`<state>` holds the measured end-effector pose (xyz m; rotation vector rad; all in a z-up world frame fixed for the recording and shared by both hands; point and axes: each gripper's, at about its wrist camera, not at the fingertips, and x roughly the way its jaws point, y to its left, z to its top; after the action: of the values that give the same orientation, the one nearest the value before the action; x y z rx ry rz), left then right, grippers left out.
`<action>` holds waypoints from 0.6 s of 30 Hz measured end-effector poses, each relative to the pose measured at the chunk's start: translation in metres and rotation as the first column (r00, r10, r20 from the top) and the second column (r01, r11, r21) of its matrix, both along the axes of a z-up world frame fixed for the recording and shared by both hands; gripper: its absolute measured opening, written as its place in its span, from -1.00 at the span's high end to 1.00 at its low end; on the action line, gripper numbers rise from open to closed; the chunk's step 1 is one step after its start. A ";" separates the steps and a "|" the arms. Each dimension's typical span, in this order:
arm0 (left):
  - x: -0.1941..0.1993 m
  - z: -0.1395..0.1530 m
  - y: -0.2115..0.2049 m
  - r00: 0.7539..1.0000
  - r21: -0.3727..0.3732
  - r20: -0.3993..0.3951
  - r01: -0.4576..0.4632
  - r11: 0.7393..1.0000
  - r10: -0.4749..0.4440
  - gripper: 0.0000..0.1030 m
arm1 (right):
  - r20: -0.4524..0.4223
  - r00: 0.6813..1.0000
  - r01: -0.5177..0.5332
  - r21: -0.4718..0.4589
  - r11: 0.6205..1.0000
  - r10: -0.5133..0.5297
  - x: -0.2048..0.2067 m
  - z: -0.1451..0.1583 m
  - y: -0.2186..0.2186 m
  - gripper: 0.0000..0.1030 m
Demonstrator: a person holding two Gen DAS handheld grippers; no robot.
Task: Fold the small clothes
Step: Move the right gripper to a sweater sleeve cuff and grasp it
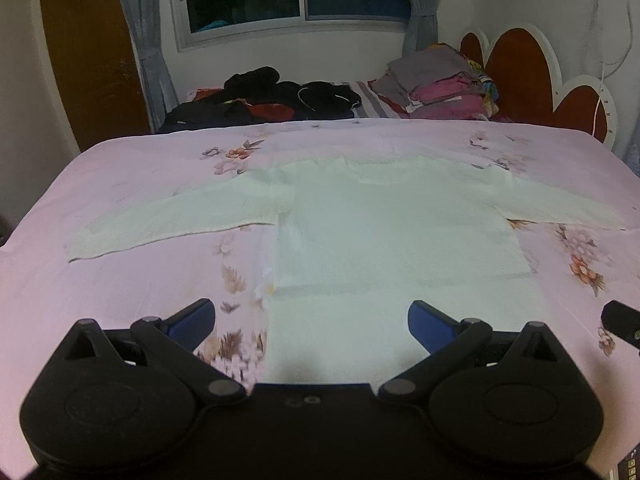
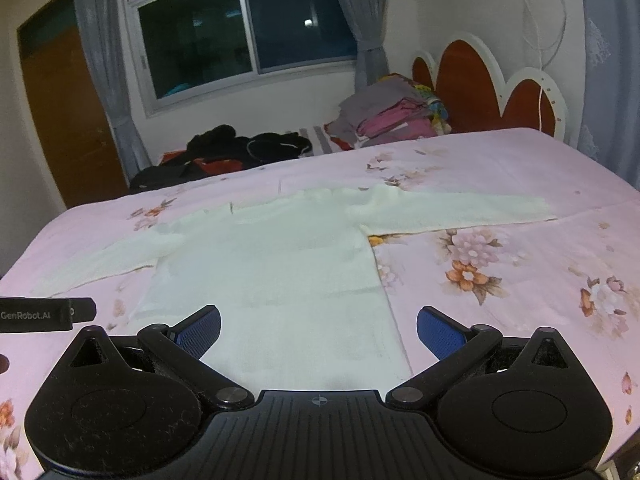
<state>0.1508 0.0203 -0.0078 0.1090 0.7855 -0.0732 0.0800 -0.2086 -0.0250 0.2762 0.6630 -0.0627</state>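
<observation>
A pale cream long-sleeved top (image 1: 384, 232) (image 2: 272, 264) lies flat on the pink flowered bedsheet (image 1: 140, 184) (image 2: 500, 288), both sleeves spread out sideways and the hem nearest me. My left gripper (image 1: 312, 322) hovers open just above the hem's left part, blue pads wide apart with nothing between them. My right gripper (image 2: 318, 332) is open too, over the hem's right part near its corner. The edge of the right gripper (image 1: 620, 320) shows at the far right of the left wrist view, and the left gripper's body (image 2: 44, 314) appears at the left of the right wrist view.
At the back of the bed lie a heap of dark clothes (image 1: 272, 96) (image 2: 240, 148) and a stack of folded grey and pink garments (image 1: 444, 80) (image 2: 392, 120). A red and white headboard (image 1: 516, 72) (image 2: 472, 84) stands on the right, a window with curtains behind.
</observation>
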 end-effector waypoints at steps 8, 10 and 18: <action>0.055 -0.015 0.019 0.999 -0.029 -0.022 0.035 0.999 -0.035 -0.99 | -0.012 0.996 0.083 -0.012 0.996 -0.083 0.045 -0.007 0.009 -1.00; 0.066 -0.019 0.022 0.999 -0.038 -0.031 0.037 0.999 -0.038 -0.99 | -0.012 0.995 0.097 -0.018 0.995 -0.097 0.054 -0.008 0.009 -1.00; 0.098 -0.035 0.021 0.999 -0.056 -0.037 0.037 0.998 -0.039 -0.99 | -0.014 0.990 0.137 -0.035 0.990 -0.137 0.086 -0.018 -0.010 -1.00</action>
<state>0.2493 0.0409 -0.0427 0.0705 0.8184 -0.1337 0.1656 -0.2181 -0.0432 0.2890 0.6583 -0.2075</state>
